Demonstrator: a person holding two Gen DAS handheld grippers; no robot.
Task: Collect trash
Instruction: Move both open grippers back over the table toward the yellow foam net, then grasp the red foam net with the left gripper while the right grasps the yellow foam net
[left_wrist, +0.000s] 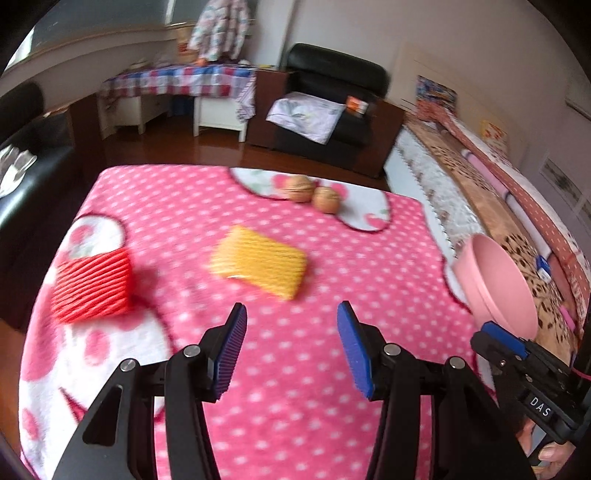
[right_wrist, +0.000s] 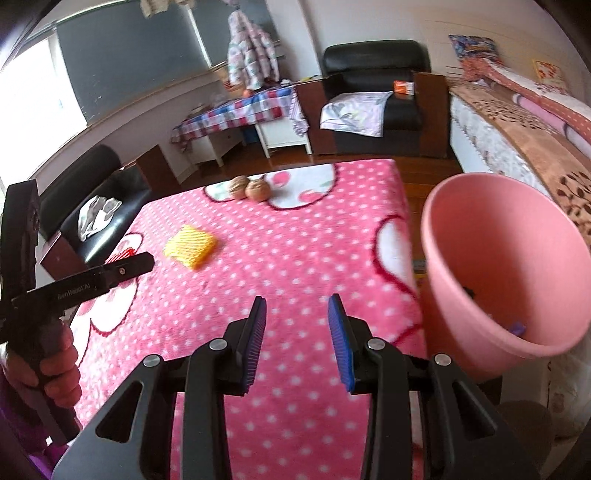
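Here, a pink plastic bucket (right_wrist: 502, 266) stands tilted just past the right edge of a table (right_wrist: 295, 266) draped in a fuzzy pink polka-dot blanket; inside it lie a small blue scrap and something dark, too small to tell. On the blanket rest the trash pieces — a yellow foam net sleeve (left_wrist: 258, 262) near the middle and a red one (left_wrist: 92, 290) to its left. Two round brown fruits (left_wrist: 314, 194) sit at the far edge. Left tongs (left_wrist: 291, 347) and right tongs (right_wrist: 297, 339) both hover with jaws apart, empty.
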